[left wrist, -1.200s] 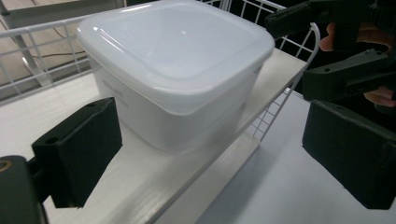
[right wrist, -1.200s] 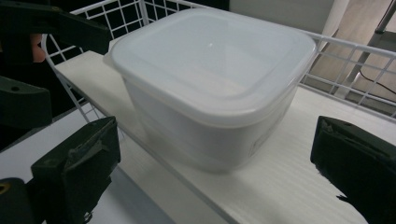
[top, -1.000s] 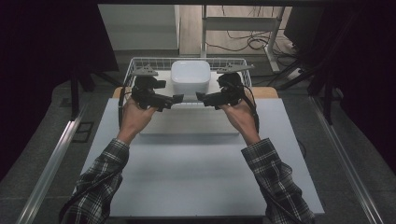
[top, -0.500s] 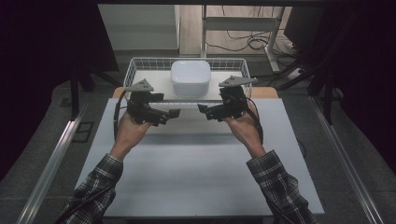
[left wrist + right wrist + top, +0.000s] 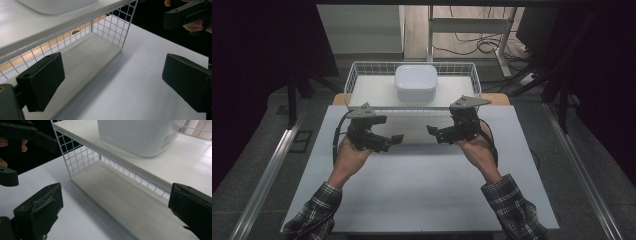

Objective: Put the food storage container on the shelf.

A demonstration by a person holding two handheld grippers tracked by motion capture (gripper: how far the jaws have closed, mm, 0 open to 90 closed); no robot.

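Here: white wire shelf rack (image 5: 357, 82) at far edge of white counter (image 5: 412, 190). White rounded tub (image 5: 416, 82) upside down on rack's upper board; lower board bare. Left tool (image 5: 392, 141) over counter, near rack front, jaws wide apart, nothing between. Right tool (image 5: 434, 132) likewise, jaws spread, holding nothing. Tools point toward each other, apart. Plaid sleeves (image 5: 512, 210) at bottom.

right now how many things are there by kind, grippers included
grippers: 2, left and right, both open
wire rack: 1
white tub on the rack's top shelf: 1
total: 4
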